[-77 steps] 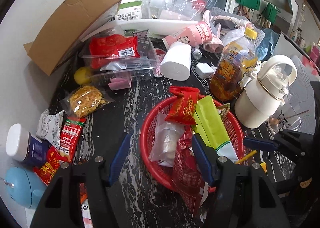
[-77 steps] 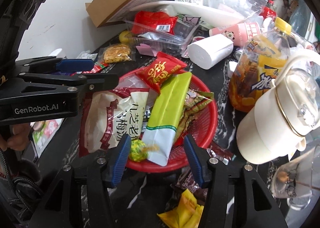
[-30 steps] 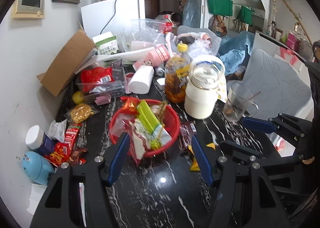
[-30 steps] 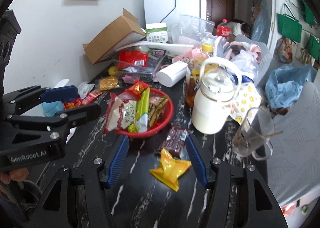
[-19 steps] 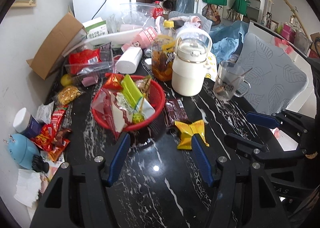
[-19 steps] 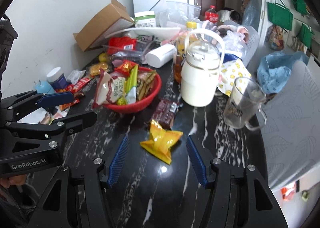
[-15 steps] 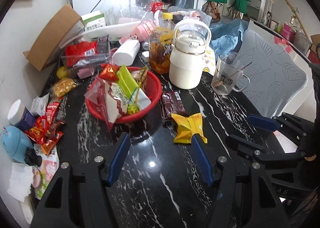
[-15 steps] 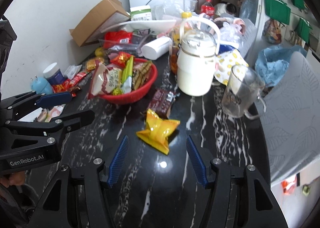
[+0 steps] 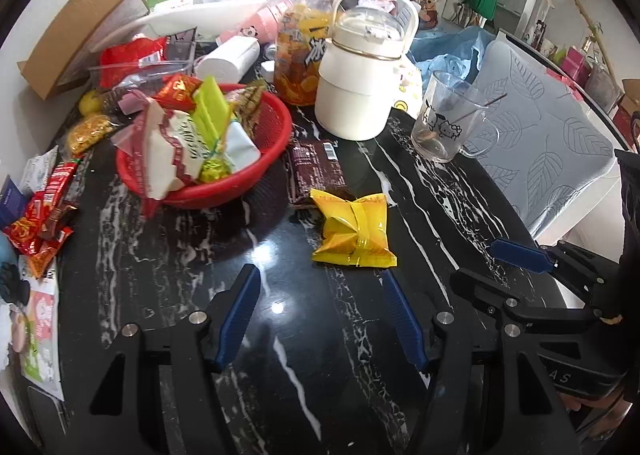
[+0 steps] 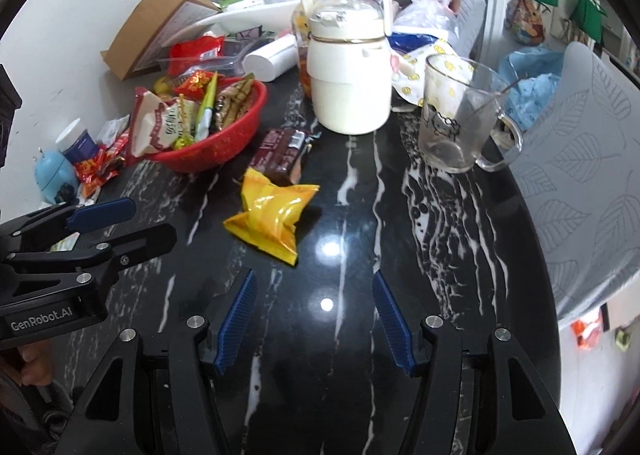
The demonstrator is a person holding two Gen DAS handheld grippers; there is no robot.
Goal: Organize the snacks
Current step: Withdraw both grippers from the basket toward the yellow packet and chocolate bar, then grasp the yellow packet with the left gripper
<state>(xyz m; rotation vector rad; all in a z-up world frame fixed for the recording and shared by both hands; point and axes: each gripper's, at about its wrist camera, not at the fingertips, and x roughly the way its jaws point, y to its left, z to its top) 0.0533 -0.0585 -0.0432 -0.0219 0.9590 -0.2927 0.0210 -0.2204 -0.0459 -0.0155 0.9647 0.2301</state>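
Observation:
A red basket (image 9: 264, 179) (image 10: 224, 151) full of snack packets sits on the black marble table (image 9: 300, 335). A yellow snack packet (image 9: 354, 229) (image 10: 270, 215) lies on the table in front of it, and a dark brown packet (image 9: 316, 171) (image 10: 282, 153) lies just behind the yellow one. My left gripper (image 9: 320, 315) is open and empty, hovering short of the yellow packet. My right gripper (image 10: 312, 315) is open and empty, to the right of the left one; it also shows in the left wrist view (image 9: 520, 255).
A white kettle (image 9: 360, 95) (image 10: 348, 75), an orange drink bottle (image 9: 304, 47) and a glass mug (image 9: 444, 123) (image 10: 456, 119) stand behind the packets. Loose red packets (image 9: 40, 215) and a blue gadget (image 10: 52, 175) lie at the left. A cardboard box (image 9: 76, 27) leans at the back.
Both grippers have pulled back and away from the basket. The yellow and brown packets have come into view and now lie nearer in front of both grippers.

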